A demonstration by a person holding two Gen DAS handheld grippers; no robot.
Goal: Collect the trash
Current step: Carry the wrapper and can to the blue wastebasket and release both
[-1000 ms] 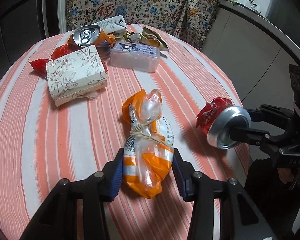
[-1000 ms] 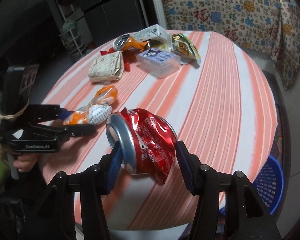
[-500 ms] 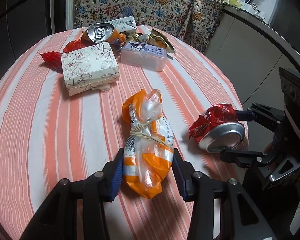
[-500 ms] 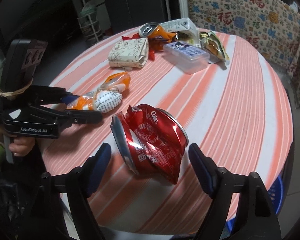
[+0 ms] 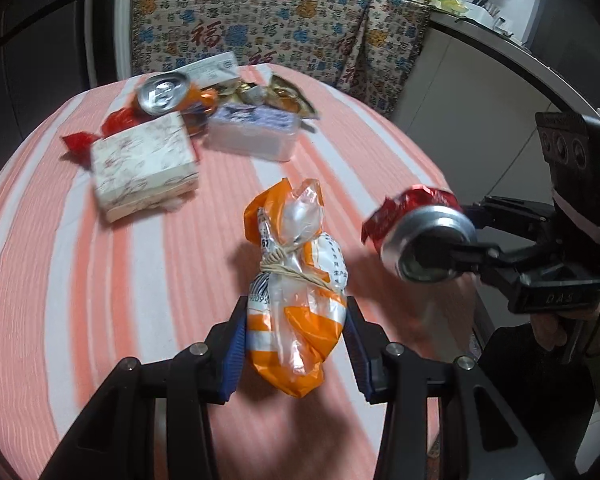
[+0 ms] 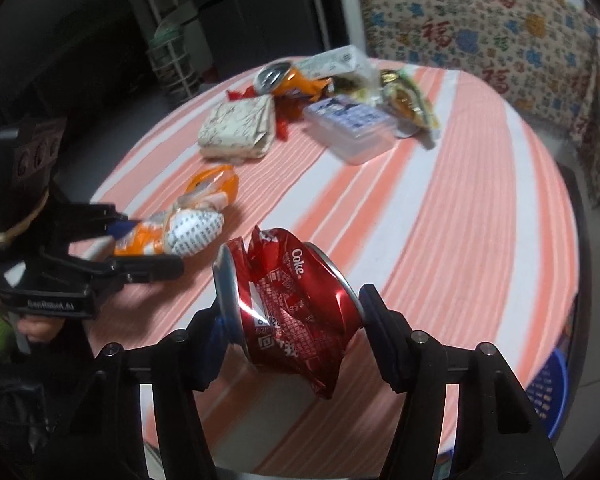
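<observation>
Now right fingers [image 6: 370, 304] pinch crushed can [image 6: 296, 304].

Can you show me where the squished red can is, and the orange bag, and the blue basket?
squished red can [image 6: 296, 300]: right wrist view, on its crumpled red side.
orange bag [image 5: 296, 304]: left wrist view, on its lower half below the string.
blue basket [image 6: 550, 392]: right wrist view, on its mesh wall.
</observation>
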